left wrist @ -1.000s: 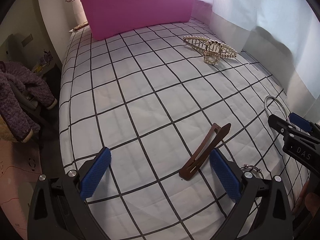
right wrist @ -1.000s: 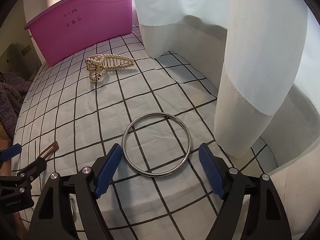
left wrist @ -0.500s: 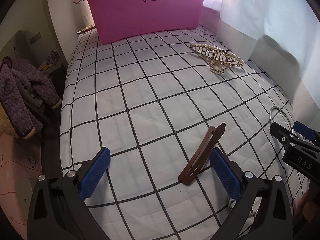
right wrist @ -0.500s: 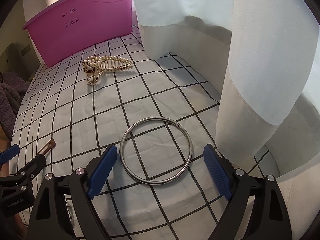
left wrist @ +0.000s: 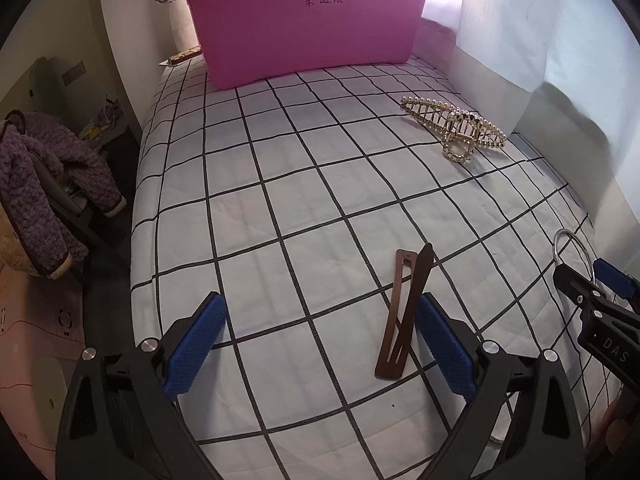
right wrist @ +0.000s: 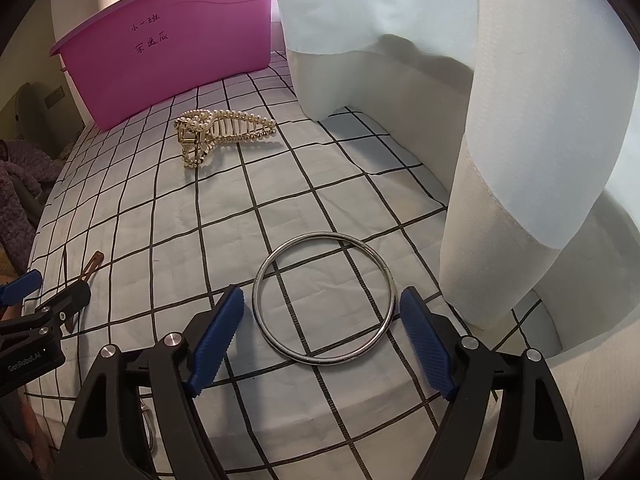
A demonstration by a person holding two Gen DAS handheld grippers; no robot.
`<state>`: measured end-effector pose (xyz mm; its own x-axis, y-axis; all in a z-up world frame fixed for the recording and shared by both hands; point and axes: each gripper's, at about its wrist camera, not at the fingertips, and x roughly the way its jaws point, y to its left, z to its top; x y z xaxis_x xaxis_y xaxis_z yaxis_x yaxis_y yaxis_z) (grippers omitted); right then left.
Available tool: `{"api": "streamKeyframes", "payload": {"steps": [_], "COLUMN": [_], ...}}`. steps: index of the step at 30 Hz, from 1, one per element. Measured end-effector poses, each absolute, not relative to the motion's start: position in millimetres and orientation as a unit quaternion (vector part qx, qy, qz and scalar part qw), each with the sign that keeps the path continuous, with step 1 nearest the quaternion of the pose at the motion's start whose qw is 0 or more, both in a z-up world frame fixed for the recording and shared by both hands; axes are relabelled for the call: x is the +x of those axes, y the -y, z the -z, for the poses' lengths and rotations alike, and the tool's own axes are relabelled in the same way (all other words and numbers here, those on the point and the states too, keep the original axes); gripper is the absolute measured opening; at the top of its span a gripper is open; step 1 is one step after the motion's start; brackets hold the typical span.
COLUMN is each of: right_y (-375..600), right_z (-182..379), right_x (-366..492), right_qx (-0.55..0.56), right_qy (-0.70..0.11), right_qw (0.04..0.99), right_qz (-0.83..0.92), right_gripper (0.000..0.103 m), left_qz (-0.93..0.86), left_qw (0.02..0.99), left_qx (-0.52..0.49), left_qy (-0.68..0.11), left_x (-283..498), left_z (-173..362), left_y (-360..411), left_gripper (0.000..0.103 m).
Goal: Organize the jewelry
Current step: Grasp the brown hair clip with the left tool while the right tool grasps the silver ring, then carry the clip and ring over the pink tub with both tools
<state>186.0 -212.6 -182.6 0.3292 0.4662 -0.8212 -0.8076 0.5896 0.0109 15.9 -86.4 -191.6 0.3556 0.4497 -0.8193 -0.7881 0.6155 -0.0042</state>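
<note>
I had both grippers low over the checked sheet point(left wrist: 304, 184), and neither was grasping anything. My left gripper point(left wrist: 320, 344) had its jaws spread wide, the blue pads point(left wrist: 194, 346) well apart. The brown clip point(left wrist: 404, 312) lay flat on the sheet just inside the right pad, its near end close beside that pad, though I could not tell whether they touched. The clip's two arms forked apart at the far end, pointing away from me.

My right gripper point(right wrist: 320, 340) was likewise released, jaws wide. The bangle point(right wrist: 324, 298) lay flat on the sheet in front of the gap, its near rim between the two fingertips and its right edge close to the right pad point(right wrist: 426, 344); I saw no pad pressing on it. From the left wrist camera the bangle point(left wrist: 570, 252) showed only as an arc behind the right gripper's tip, at the sheet's right side.

The pearl claw point(right wrist: 218, 132) rested farther up the sheet, well apart from both grippers, near the white curtain point(right wrist: 520, 120). In the left view the claw point(left wrist: 456, 130) lay on its side with the gold hinge toward me. The pink bin point(left wrist: 304, 20) stood at the far end of the sheet, with handwriting on its front. A purple coat point(left wrist: 36, 196) hung off to the left, beyond the sheet's edge
</note>
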Motion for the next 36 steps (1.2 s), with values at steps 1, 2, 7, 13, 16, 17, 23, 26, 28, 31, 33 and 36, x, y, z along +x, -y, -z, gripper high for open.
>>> {"api": "streamKeyframes", "payload": {"steps": [1,2,7,13,16,17,23,26,28,31,33,36], "right_y": [213,213,214,217,219,219,224,226,227,228,229,229], "right_z": [183,183,183,181,180,179,172,165,162,157,152,142], "right_x": [185,185,186,186,184,183,175,171,168,167,167,166], "right_qx": [-0.206,-0.201,-0.194,-0.182,-0.176,-0.176,-0.165,-0.16,-0.16,-0.159,-0.156,-0.156], "right_qy": [-0.416,-0.417,-0.42,-0.424,-0.427,-0.427,-0.425,-0.422,-0.42,-0.419,-0.417,-0.41], "right_qw": [0.79,0.79,0.791,0.791,0.791,0.791,0.795,0.797,0.798,0.8,0.802,0.806], "right_qz": [-0.402,-0.401,-0.399,-0.401,-0.402,-0.402,-0.4,-0.401,-0.401,-0.399,-0.398,-0.397], "right_gripper": [0.07,0.07,0.07,0.07,0.07,0.07,0.07,0.07,0.07,0.07,0.07,0.07], "left_qz": [-0.387,-0.387,-0.363,-0.34,-0.338,-0.337,-0.335,-0.333,-0.331,-0.329,-0.328,-0.326], "left_qw": [0.799,0.8,0.816,0.824,0.821,0.821,0.825,0.83,0.831,0.834,0.836,0.838], "left_qx": [-0.203,-0.202,-0.187,-0.196,-0.209,-0.212,-0.21,-0.202,-0.202,-0.2,-0.199,-0.198], "left_qy": [-0.413,-0.412,-0.409,-0.41,-0.41,-0.41,-0.403,-0.4,-0.399,-0.395,-0.393,-0.39], "left_x": [15,13,12,5,-2,-4,-17,-18,-19,-19,-19,-18], "left_z": [191,190,184,183,182,182,172,166,162,156,152,145], "left_y": [87,88,92,88,82,80,74,75,74,73,73,73], "left_gripper": [0.088,0.084,0.036,0.013,0.013,0.013,0.013,0.013,0.013,0.013,0.013,0.013]}}
